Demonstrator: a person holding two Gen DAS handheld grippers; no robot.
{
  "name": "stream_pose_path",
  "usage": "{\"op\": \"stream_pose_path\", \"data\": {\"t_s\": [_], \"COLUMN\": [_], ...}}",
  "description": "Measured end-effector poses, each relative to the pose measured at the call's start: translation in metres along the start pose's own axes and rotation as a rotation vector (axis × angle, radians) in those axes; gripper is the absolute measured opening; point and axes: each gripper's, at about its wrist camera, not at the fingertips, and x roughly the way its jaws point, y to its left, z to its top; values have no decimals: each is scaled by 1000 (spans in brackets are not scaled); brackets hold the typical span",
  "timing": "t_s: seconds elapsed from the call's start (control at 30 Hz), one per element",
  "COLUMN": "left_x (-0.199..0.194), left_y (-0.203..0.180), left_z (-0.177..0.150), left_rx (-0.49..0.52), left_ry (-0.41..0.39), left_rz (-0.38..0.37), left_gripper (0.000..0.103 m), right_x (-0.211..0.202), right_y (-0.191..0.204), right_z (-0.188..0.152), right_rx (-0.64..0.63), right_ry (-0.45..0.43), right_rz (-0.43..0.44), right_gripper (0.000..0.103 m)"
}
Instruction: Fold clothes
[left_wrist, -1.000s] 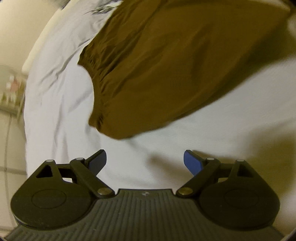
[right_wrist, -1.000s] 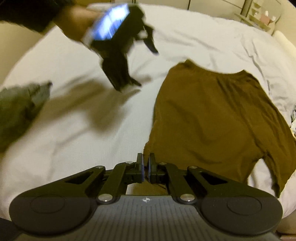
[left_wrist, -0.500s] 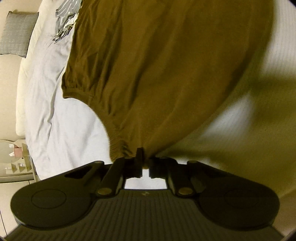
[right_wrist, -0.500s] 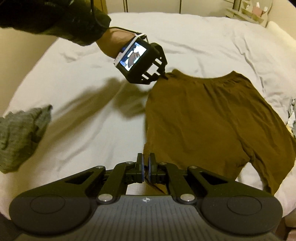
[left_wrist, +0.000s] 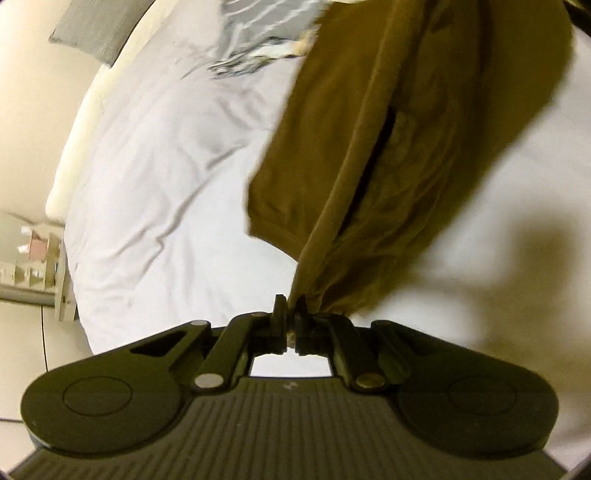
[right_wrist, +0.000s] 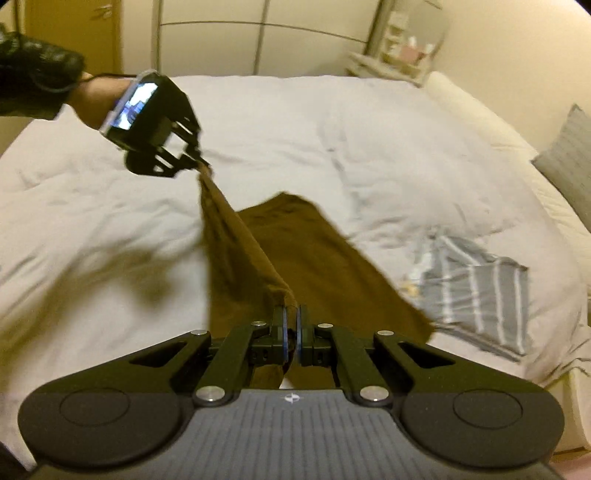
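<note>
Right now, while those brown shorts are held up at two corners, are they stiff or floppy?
Probably floppy: the brown shorts sag between the left gripper and the right gripper, trailing onto the bed. Likely light, since small pinches hold them. They crease softly near the left gripper's fingers, so they should fold easily.

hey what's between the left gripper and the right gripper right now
In the right wrist view, a taut edge of the brown shorts runs from the left gripper to the right gripper; both are clamped on it, above the white bed cover.

Striped cloth (right_wrist: 476, 288) blurred (its far end cut off above).
</note>
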Motion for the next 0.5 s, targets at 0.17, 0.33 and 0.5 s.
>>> {"op": "stream_pose_path", "data": {"t_s": [0.17,0.33,0.5], "left_x": [45,103,146], "left_y": [40,61,76], "left_z": [61,105,135], "left_rx": [-53,-70,-70], "left_ry": [95,183,233], "left_rz": [-33,-127,-201], "left_gripper": [3,3,3], "right_x": [58,121,168], "right_y": [-95,-181,-232], "right_z": [-10,-25,-39], "right_rx": [88,167,215], "right_ry": [31,104,170], "right_rz": [55,128,173], "right_gripper": [2,2,2]}}
